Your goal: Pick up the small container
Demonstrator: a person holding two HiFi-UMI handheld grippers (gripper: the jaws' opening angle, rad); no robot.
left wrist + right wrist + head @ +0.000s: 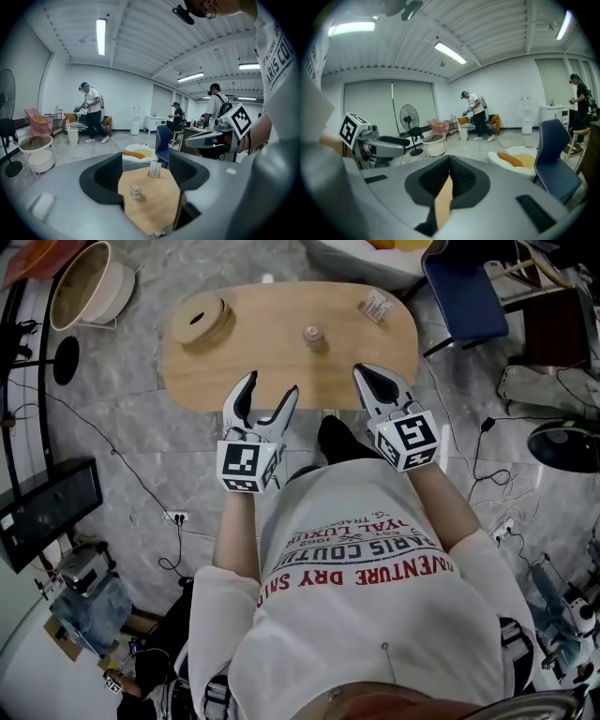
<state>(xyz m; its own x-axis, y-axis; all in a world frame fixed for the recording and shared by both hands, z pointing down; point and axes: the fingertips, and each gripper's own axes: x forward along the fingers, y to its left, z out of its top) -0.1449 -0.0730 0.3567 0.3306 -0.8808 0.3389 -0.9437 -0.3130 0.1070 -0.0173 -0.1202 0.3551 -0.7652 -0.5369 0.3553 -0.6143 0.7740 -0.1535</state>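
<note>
Hovering at the near edge of the oval wooden table (pixel 262 348) are two grippers, both empty. The left gripper (pixel 272 387) has its jaws spread wide. The right gripper (pixel 367 373) has its jaws pressed together, with only a sliver of tabletop showing between them. One small container (pixel 312 336) stands upright near the table's middle, ahead of both grippers and untouched. Farther out lie one round wooden spool (pixel 200 320) at the left end and one small packet (pixel 377 306) toward the right. Beyond the table stand one blue chair (pixel 464 287) and one round basket (pixel 84 285).
</note>
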